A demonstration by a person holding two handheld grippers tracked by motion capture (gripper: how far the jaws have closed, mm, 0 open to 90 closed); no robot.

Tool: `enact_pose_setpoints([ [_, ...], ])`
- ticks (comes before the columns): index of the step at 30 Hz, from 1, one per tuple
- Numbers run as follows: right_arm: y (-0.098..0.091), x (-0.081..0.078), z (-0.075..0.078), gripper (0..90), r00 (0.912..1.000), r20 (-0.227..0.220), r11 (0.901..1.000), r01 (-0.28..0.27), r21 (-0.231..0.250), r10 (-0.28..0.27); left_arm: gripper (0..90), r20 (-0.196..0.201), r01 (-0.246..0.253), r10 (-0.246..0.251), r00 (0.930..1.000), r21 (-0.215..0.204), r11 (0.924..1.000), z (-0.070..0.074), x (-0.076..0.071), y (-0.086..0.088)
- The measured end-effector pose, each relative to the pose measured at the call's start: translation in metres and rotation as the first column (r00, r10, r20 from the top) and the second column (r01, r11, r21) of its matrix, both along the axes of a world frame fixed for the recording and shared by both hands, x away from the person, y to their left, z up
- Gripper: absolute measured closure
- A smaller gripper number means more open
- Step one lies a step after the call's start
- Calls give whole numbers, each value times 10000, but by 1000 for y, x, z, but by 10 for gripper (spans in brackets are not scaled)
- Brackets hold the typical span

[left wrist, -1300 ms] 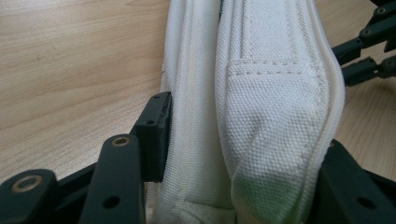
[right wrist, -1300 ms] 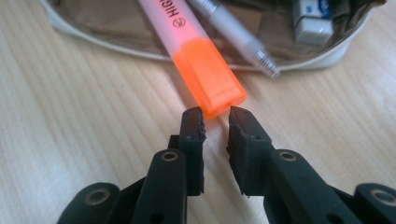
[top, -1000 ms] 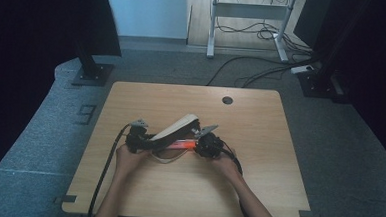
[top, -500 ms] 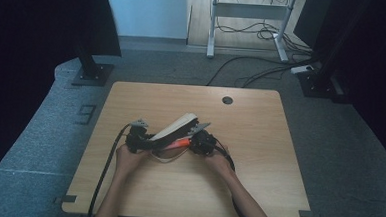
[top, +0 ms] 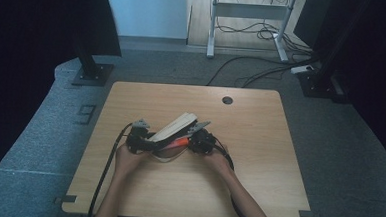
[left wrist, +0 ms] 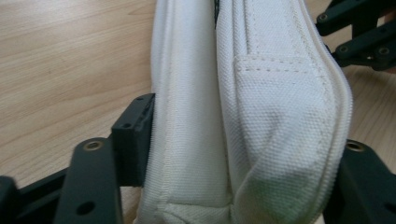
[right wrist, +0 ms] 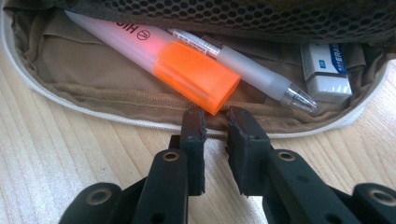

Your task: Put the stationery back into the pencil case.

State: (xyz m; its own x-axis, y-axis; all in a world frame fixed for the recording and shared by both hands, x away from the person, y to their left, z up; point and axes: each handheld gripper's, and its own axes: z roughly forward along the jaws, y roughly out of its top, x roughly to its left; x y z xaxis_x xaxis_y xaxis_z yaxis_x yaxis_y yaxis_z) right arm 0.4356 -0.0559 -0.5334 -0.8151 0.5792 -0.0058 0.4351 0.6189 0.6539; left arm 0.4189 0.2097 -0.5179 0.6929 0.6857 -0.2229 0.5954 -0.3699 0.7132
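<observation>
1. A white canvas pencil case [top: 177, 126] lies near the middle of the wooden table [top: 257, 177], a little to the near-left of centre, with its lid flap raised and tilting away to the far right.
2. The left gripper [top: 140, 138] sits at the case's left end. In the left gripper view, the folded white fabric [left wrist: 243, 116] stands between its two black jaws; the left jaw touches the cloth, and the jaws have just been opening, so the hold looks slackened rather than clamped.
3. The right gripper [right wrist: 215, 122] is at the case's right side, its jaws a narrow gap apart with nothing between them, their tips just at the case's open edge; they have just parted slightly.
4. Inside the open case lie an orange-capped highlighter [right wrist: 173, 63], a clear pen [right wrist: 252, 70] beside it, and a white eraser [right wrist: 327, 70] at the right end.
5. The highlighter's cap pokes out just above the right jaw tips.
</observation>
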Motion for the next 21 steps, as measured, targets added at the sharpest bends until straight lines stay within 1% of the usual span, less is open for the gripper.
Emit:
enact_pose_setpoints([
  [4, -1, 0, 1, 729, 10000, 20, 10000, 53, 14, -53, 295, -141, 139, -139, 9998, 21, 9999, 2, -3, -3],
  [5, -2, 1, 1, 728, 10000, -25, 10000, 82, 55, -82, 271, -138, 176, -175, 9998, 69, 9998, 3, -4, -4],
  [6, -2, 1, 1, 728, 10000, -25, 10000, 82, 55, -82, 271, -132, 187, -185, 9997, 126, 9997, 4, -5, -5],
  [8, -3, 1, 1, 737, 10000, -36, 10000, 84, 40, -84, 243, -52, 235, -234, 9997, 224, 9995, 7, -8, -8],
  [9, -3, 1, 1, 737, 10000, -36, 10000, 84, 40, -84, 243, -2, 228, -228, 9997, 287, 9993, 8, -9, -8],
  [10, -3, 1, 1, 750, 10000, -28, 9999, 77, 71, -76, 240, 176, 163, -170, 9997, 388, 9991, 10, -11, -10],
  [13, -2, 0, 2, 762, 10000, -6, 9999, 86, 131, -86, 241, 289, 185, -196, 9994, 391, 9991, 12, -13, -10],
  [14, -2, 0, 2, 762, 10000, -6, 9999, 86, 131, -86, 241, 355, 202, -214, 9991, 346, 9992, 13, -14, -10],
  [15, -2, 0, 2, 763, 10000, 10, 9999, 49, 137, -49, 241, 455, 302, -309, 9985, 163, 9994, 15, -15, -10],
  [16, -2, 0, 2, 763, 10000, 10, 9999, 49, 137, -49, 238, 455, 302, -309, 9985, 163, 9994, 15, -15, -10],
  [17, -2, 0, 2, 762, 10000, 15, 9999, 57, 147, -58, 238, 476, 384, -387, 9981, 68, 9992, 16, -16, -10],
  [18, -2, 0, 2, 763, 10000, 29, 9998, 35, 191, -35, 243, 545, 523, -515, 9972, -136, 9985, 17, -17, -10],
  [19, -1, 0, 2, 763, 10000, -1, 9997, 48, 230, -48, 248, 512, 854, -819, 9953, -708, 9938, 19, -17, -10],
  [21, -1, 0, 2, 763, 10000, 4, 9998, 37, 214, -37, 254, 543, 927, -888, 9946, -747, 9929, 21, -19, -13],
])
